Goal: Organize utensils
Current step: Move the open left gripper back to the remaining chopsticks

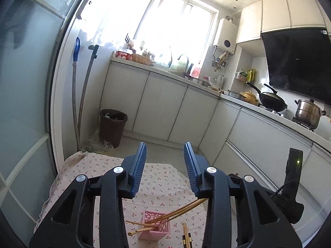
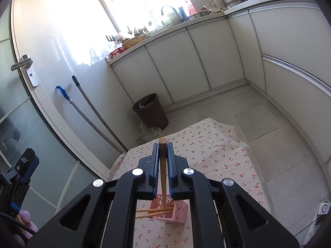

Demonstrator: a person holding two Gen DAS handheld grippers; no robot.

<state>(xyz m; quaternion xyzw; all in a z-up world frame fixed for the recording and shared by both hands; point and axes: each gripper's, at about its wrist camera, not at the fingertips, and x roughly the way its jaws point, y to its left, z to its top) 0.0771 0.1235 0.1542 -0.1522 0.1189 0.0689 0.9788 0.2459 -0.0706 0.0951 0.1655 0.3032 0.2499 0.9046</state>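
Note:
A pink perforated utensil holder (image 1: 154, 225) stands on the cherry-print cloth (image 1: 165, 184) and holds several wooden chopsticks (image 1: 175, 211) that lean out of it. Two more chopsticks (image 1: 186, 235) lie on the cloth to its right. My left gripper (image 1: 164, 150) is open and empty, raised above the holder. My right gripper (image 2: 163, 146) is shut on a wooden chopstick (image 2: 162, 165), held upright with its lower end over the pink holder (image 2: 175, 208). Other chopsticks (image 2: 153, 211) stick out of the holder to the left.
The cloth-covered table (image 2: 217, 157) stands on a kitchen floor. A brown bin (image 2: 151, 111) and two mop handles (image 2: 91, 111) stand by the wall. White cabinets (image 1: 165, 107) and a counter with pots (image 1: 308, 113) run along the back and right. The other gripper shows at left (image 2: 22, 171).

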